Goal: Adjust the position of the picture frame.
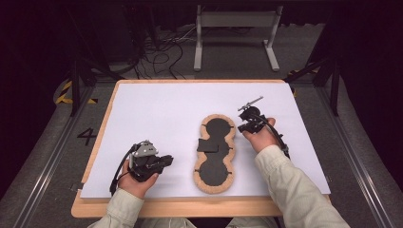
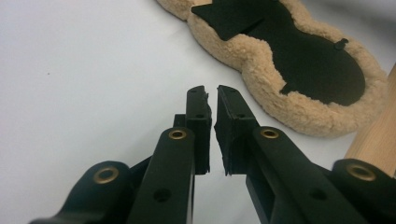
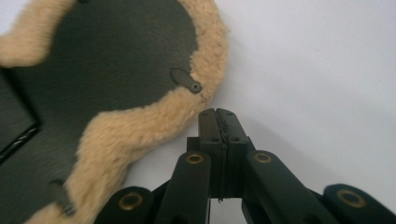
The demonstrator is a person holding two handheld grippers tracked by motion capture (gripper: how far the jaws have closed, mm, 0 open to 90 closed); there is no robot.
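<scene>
The left tongs are resting near the table's front left corner, jaws parted by a narrow gap and gripping nothing. The right tongs are lying toward the table's right edge, jaws pressed together and empty, their tips just beside the fleece rim of the pad. The pad, tan-edged with a black centre, is lying between both tongs near the front edge of the white-covered table.

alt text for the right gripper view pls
The right gripper, jaws shut on nothing, sits by the fleece edge of a tan, black-lined pad lying on a white sheet. A small black tab lies on the rim just ahead.
</scene>
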